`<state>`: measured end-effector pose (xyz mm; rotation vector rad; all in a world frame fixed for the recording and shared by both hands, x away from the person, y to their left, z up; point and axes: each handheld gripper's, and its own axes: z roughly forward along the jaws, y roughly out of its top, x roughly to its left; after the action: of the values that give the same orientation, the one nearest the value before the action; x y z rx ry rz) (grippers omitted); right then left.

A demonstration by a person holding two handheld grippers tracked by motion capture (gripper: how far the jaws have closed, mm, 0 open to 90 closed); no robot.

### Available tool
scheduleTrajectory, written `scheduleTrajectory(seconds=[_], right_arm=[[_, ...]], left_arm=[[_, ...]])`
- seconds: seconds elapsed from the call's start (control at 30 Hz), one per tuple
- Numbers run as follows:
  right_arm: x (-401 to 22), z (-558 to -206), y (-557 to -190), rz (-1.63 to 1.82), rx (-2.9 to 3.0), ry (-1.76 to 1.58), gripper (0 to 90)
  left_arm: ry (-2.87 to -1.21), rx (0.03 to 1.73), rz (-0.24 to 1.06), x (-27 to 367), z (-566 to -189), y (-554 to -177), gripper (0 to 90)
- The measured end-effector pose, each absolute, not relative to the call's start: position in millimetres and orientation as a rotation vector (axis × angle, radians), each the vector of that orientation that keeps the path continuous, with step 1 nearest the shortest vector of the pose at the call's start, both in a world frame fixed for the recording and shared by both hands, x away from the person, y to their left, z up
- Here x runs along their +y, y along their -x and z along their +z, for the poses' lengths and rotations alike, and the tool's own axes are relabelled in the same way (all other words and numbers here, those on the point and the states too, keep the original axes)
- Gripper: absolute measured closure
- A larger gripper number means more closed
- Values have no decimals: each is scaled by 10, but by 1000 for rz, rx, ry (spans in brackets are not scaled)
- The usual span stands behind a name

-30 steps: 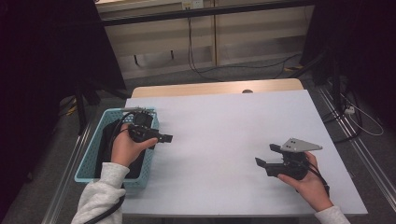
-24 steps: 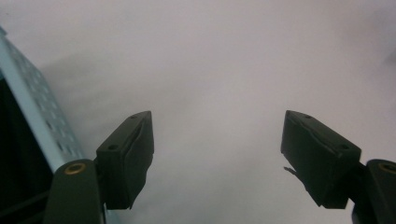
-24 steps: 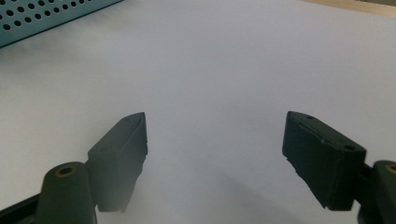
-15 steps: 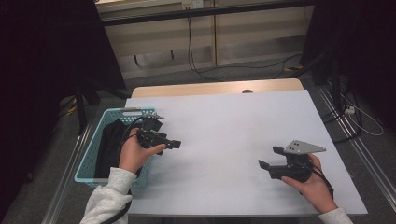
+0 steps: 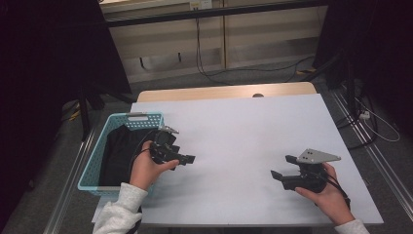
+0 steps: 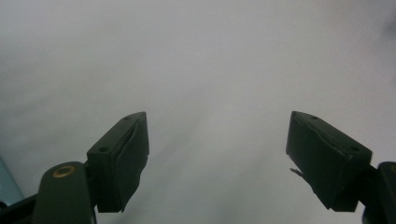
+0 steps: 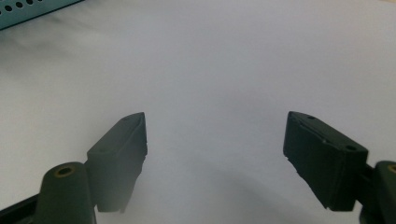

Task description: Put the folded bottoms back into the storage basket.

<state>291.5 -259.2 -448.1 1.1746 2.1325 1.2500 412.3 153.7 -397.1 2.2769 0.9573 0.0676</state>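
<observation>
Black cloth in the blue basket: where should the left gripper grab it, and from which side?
Probably from above: the basket walls block any side approach. The black cloth lies slumped inside, so pinch a raised fold near its middle. The left gripper is nearest, beside the basket's right wall, jaws open and empty. Individual folds are too dark to pick out.

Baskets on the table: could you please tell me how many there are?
1. The blue basket sits at the table's left edge beside the left tongs, with dark cloth inside; whatever lies under the cloth is hidden.
</observation>
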Motion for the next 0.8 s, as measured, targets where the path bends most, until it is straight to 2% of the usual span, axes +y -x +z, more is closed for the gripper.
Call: scheduleTrajectory(seconds=[0.8], right_arm=[[-2638, -4512, -2849, 1242, 2140, -1180, 207]], left_arm=[[-2261, 922, 44, 1480, -4199, -3917, 167]])
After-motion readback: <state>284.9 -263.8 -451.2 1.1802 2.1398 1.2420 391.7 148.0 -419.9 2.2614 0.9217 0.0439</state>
